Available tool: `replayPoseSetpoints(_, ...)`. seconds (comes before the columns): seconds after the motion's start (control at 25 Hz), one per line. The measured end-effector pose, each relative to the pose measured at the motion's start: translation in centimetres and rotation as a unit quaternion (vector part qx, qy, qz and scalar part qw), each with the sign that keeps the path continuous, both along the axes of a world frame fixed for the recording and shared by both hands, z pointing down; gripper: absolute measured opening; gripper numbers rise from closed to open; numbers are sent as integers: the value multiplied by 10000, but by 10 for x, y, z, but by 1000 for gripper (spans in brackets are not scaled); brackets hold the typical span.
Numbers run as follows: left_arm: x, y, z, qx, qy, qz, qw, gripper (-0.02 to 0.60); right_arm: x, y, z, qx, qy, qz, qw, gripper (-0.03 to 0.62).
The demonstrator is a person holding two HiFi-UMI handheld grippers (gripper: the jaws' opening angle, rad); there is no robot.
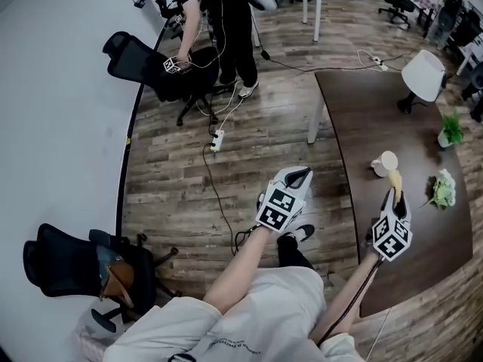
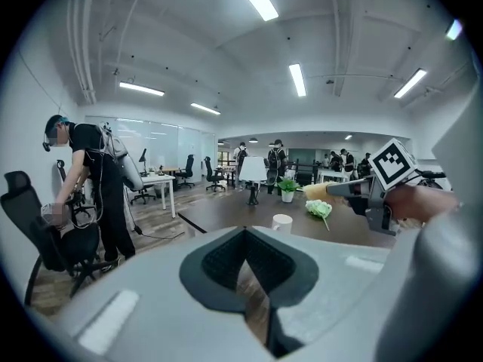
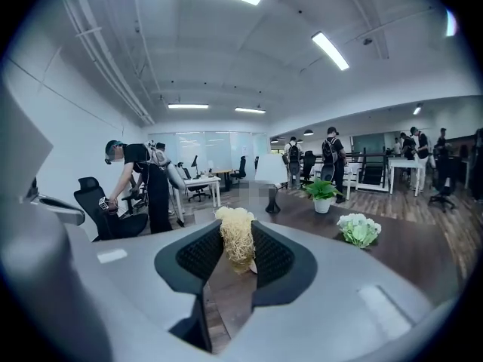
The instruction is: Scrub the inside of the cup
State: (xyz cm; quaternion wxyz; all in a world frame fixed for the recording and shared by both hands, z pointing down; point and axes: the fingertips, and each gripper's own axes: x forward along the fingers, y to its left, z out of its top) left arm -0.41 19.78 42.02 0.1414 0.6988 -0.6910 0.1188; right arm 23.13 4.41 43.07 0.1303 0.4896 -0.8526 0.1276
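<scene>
The head view looks steeply down on left gripper (image 1: pixel 296 178) and right gripper (image 1: pixel 395 198), whose level views share the dark table (image 2: pixel 226 216) and potted plant (image 3: pixel 322 194).

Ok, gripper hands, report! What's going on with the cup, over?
Left gripper shut, empty. Right gripper shut on yellow scrubber, tip just short of the cup. That cup sits on the table, untouched. Nothing between them.

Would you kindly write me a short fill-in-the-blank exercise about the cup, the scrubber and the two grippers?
1. The cup on the table is ___ in colour.
2. The right gripper is shut on the ___.
3. The left gripper holds ___.
Missing words: white; scrubber; nothing.
</scene>
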Motion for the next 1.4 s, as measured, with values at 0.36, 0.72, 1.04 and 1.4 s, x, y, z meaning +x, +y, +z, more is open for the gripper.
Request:
replayPoseSetpoints(0.36, -40, -91, 0, -24, 90, 123, 9999, 0, -23, -77, -8, 6, -57, 253, 9997, 140)
replayPoseSetpoints(0.72, -40, -174, 14, -64, 48, 514, 9986, 0, -16, -143, 2, -16, -29, 601, 9982, 140)
replayPoseSetpoints(1.04, -42, -236, 8, 50, 9, 746, 9972, 0, -9, -192, -11, 158, -113, 848, 9962, 140)
replayPoseSetpoints(1.4, -29, -270, 11, 111, 130, 1051, 9943, 0, 5, -205, -8, 130, 15, 1015, 9947, 140)
